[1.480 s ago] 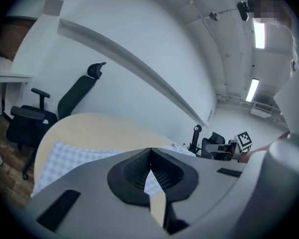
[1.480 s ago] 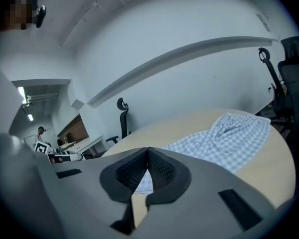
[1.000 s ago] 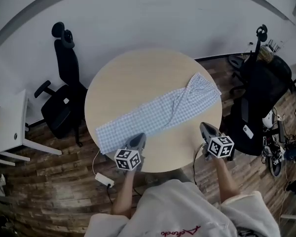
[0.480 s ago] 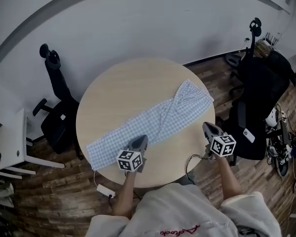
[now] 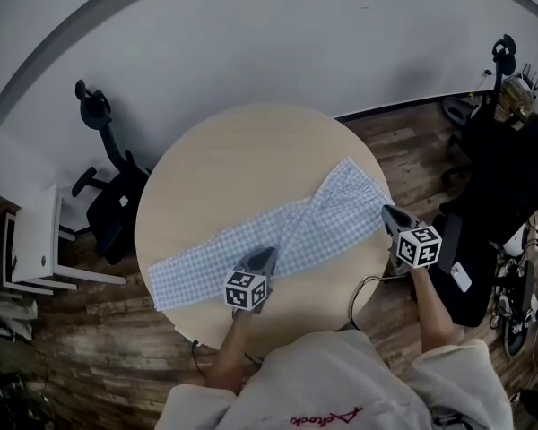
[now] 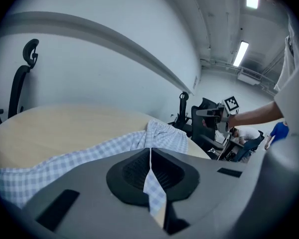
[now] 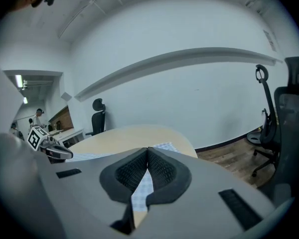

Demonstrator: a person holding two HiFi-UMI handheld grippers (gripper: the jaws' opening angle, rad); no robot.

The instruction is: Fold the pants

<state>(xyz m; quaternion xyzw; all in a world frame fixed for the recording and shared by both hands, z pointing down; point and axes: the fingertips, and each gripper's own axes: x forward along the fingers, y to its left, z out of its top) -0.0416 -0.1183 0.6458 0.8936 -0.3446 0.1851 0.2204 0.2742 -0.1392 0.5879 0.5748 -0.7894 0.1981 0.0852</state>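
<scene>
Blue-and-white checked pants point(image 5: 251, 236) lie flat and diagonal on the round wooden table point(image 5: 242, 150), leg ends at the lower left and waist at the upper right. My left gripper point(image 5: 265, 256) is shut and hovers over the near edge of the legs, about midway along. In the left gripper view its jaws point(image 6: 150, 151) meet in a thin line, with the pants point(image 6: 89, 156) stretching ahead. My right gripper point(image 5: 387, 211) is shut at the waist's near corner by the table's right rim. Checked cloth point(image 7: 164, 146) shows just past its closed jaws point(image 7: 148, 151). No cloth is lifted.
A black office chair point(image 5: 108, 204) and a white side table point(image 5: 36, 240) stand left of the table. Another black chair point(image 5: 502, 177) and clutter stand at the right. A cable point(image 5: 363, 294) hangs by the near rim over the wooden floor.
Both grippers, still shut, have slid right along the pants: the left toward the middle of the legs, the right from the bare table edge to the waist corner. The pants have not shifted.
</scene>
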